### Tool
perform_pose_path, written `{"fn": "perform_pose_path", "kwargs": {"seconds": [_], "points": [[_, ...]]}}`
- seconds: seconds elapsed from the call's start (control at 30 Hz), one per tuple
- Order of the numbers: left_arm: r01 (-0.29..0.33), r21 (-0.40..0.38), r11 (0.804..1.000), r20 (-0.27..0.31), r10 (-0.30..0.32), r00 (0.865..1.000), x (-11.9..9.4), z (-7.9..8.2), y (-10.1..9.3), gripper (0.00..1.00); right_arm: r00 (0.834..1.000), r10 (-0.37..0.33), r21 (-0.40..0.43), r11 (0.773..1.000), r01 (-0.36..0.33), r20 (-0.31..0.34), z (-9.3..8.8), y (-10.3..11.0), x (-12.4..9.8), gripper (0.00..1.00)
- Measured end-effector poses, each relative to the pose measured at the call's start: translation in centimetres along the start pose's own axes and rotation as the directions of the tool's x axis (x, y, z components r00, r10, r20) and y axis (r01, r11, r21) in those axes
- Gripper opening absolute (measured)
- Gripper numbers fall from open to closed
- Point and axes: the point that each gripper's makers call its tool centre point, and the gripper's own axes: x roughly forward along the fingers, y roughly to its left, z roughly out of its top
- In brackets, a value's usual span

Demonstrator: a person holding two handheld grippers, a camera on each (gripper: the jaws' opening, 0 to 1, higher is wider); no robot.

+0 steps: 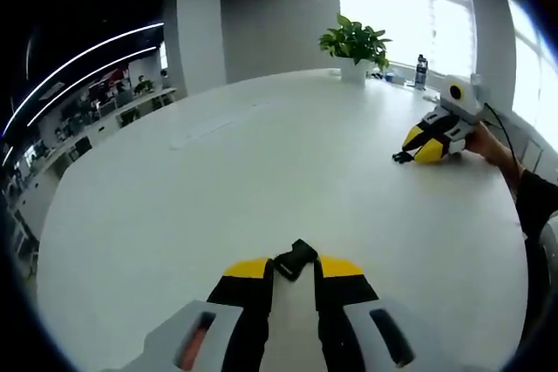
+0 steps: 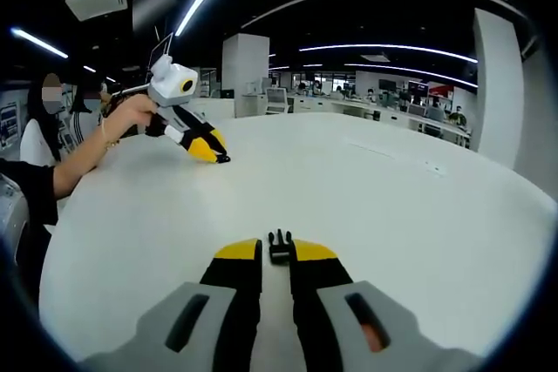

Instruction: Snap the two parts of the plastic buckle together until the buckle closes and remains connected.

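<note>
My left gripper is shut on the black socket half of the buckle, which sits tilted between the yellow jaw tips, low over the white table. Far right on the table is my right gripper, with a small black piece poking from its tip. In the right gripper view, my right gripper is shut on the pronged half of the buckle, prongs pointing forward. The left gripper hovers at the table's far left with a black piece at its tip. The two halves are well apart.
A potted plant and a bottle stand at the table's far edge by the window. A person's hand and forearm hold the grippers. Office desks lie beyond the table.
</note>
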Motion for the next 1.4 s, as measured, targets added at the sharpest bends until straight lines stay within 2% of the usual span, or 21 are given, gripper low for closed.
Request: {"fn": "perform_pose_path", "kwargs": {"seconds": [0.27,0.4,0.7,0.77,1.1,1.3,1.4], "points": [[0.032,-0.049,0.998,0.027,-0.031,0.999,0.6,0.1,-0.8,0.18,1.000,0.000,0.000,1.000,0.000,0.002,0.0,0.0,0.0,0.13],[0.056,-0.072,0.996,0.060,-0.051,0.997,1.0,0.5,-1.1,0.18,1.000,0.001,0.001,1.000,-0.001,0.001,0.0,0.1,0.0,0.13],[0.116,-0.077,0.990,0.109,-0.107,0.988,1.9,1.3,-2.2,0.18,1.000,0.002,0.002,1.000,-0.002,0.002,0.0,0.1,0.0,0.13],[0.097,-0.063,0.993,0.118,-0.089,0.989,2.2,1.5,-1.9,0.18,1.000,0.003,0.002,1.000,-0.003,0.002,-0.1,0.1,0.0,0.13],[0.081,-0.060,0.995,0.104,-0.075,0.992,2.3,1.1,-2.3,0.17,1.000,0.002,0.002,1.000,-0.002,0.004,-0.1,0.1,0.0,0.13],[0.042,-0.006,0.999,0.089,-0.041,0.995,2.4,1.0,-2.3,0.17,1.000,0.003,0.003,1.000,-0.003,0.003,-0.1,0.1,0.0,0.13],[0.053,0.000,0.999,0.091,-0.052,0.994,2.5,1.1,-2.5,0.16,1.000,0.001,0.003,1.000,-0.001,0.004,-0.1,0.0,0.0,0.13]]}}
